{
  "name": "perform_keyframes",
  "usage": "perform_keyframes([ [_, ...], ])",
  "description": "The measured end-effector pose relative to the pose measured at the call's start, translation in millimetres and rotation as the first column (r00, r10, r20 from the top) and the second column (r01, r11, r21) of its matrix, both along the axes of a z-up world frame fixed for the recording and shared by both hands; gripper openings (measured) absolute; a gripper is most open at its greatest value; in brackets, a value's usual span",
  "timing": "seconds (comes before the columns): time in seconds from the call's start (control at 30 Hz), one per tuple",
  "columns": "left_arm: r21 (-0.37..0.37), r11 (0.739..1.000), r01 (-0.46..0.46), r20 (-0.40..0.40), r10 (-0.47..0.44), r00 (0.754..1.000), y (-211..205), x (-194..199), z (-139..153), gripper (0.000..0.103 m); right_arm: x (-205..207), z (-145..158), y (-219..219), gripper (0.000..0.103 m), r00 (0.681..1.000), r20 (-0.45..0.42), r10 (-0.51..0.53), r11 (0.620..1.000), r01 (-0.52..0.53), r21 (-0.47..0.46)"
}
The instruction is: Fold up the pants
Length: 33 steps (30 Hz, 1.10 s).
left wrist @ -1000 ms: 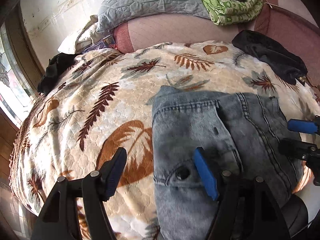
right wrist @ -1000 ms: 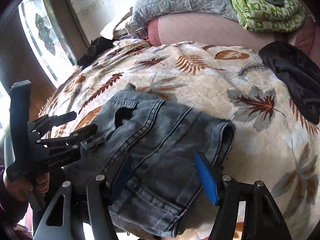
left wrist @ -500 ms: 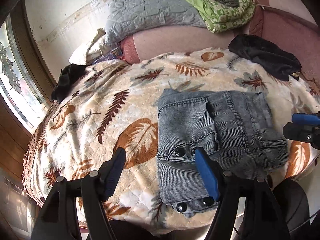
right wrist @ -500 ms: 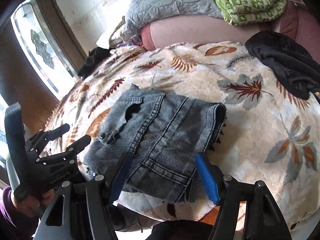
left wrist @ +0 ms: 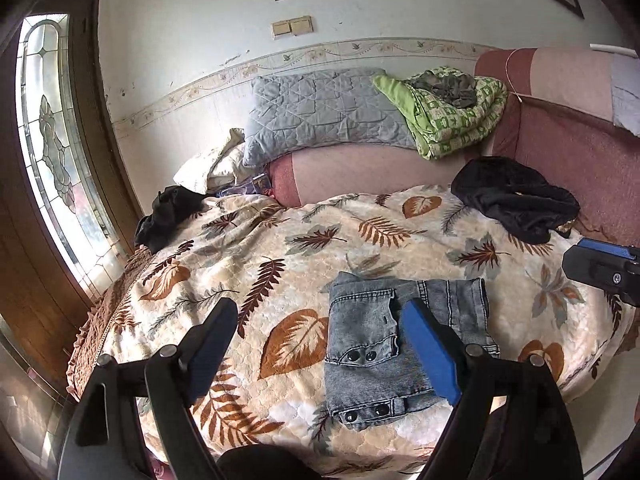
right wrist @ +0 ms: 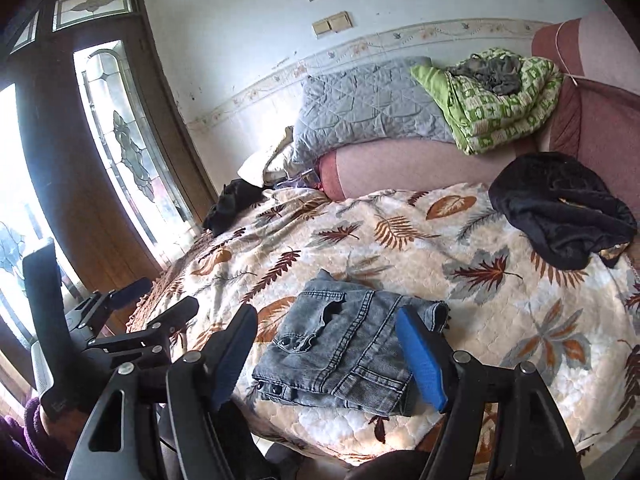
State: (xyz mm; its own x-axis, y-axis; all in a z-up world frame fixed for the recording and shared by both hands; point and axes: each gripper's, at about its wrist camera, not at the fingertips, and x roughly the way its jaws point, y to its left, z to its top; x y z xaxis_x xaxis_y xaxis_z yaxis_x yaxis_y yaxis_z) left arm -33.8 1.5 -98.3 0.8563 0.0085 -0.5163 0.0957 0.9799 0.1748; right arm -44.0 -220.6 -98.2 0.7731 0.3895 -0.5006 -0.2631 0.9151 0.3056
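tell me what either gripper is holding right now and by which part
Nothing is held. The left gripper and right gripper both have open jaws, lifted clear of the folded jeans on the bed.

Folded grey denim pants: one. Hand-held grippers: two, left and right. Black garments: two. Grey quilted pillow: one. Green patterned quilt: one.

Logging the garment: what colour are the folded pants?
Faded grey-blue denim pants with dark snap buttons; clearest in the right wrist view.
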Motion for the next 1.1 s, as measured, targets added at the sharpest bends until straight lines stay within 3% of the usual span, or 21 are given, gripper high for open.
perform_keyframes([
  [0.17,-0.026,0.999,-0.019,-0.023,0.018,1.0,7,3,0,0.086,-2,4,12,0.075,1.0,0.019,0.022,1.0,-0.022,-0.019],
  [0.63,-0.017,0.997,-0.071,-0.095,0.069,0.993,17,19,-23,0.086,14,-26,25,0.075,0.997,-0.056,0.049,0.998,-0.052,-0.044],
  [1.1,-0.005,0.999,-0.047,-0.17,0.045,0.984,4,34,-46,0.086,19,-40,11,0.075,0.993,-0.121,-0.008,0.999,0.002,-0.052],
])
